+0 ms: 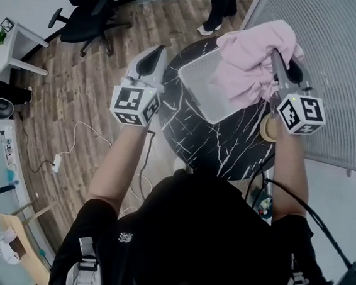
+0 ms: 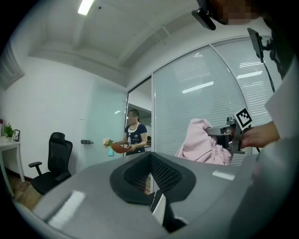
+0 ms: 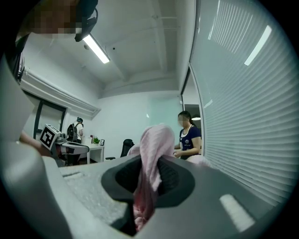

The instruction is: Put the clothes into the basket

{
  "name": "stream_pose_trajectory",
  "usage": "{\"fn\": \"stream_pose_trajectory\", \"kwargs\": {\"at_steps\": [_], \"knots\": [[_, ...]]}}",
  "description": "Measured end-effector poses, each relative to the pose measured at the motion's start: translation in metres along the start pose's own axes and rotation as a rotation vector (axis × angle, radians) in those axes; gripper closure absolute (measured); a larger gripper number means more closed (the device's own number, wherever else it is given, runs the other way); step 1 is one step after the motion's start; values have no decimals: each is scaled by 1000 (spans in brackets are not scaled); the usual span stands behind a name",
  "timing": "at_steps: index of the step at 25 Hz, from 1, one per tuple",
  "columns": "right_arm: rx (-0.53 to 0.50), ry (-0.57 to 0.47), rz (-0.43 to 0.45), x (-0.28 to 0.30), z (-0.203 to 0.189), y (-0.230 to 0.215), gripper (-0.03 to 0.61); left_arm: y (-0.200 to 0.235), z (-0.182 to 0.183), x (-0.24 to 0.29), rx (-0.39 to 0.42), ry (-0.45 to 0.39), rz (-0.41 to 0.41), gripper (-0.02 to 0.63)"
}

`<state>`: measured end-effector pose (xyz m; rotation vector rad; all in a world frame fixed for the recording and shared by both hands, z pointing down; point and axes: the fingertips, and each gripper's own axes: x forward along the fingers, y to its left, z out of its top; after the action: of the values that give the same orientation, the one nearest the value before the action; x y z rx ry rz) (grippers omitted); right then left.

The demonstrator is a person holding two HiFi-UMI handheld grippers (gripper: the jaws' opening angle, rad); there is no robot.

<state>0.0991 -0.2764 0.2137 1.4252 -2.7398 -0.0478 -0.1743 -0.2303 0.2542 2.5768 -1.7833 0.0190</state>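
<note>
The round black marble surface (image 1: pixel 222 143) fills the centre of the frame. The pale basket (image 1: pixel 200 84) stands on its upper part, mouth open. The pink garment (image 1: pixel 257 55) hangs bunched over the basket's upper right corner, with most of its bulk overlapping the rim. The right gripper (image 1: pixel 280 62) has its fingers pinching a fold of this garment. Judgement: the basket lies down and left of those fingers, so the release belongs to the right hand. The left gripper (image 1: pixel 154 57), just beside the basket's left edge, has its fingers pressed together, empty.
</note>
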Motion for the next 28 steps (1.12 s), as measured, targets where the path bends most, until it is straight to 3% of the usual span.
{"fn": "stream_pose_trajectory", "kwargs": {"at_steps": [6, 28], "knots": [[21, -3, 14, 18, -11, 2, 517, 8, -6, 5, -1, -1, 12, 606], [74, 115, 70, 40, -117, 17, 517, 18, -84, 10, -39, 96, 38, 606]]}}
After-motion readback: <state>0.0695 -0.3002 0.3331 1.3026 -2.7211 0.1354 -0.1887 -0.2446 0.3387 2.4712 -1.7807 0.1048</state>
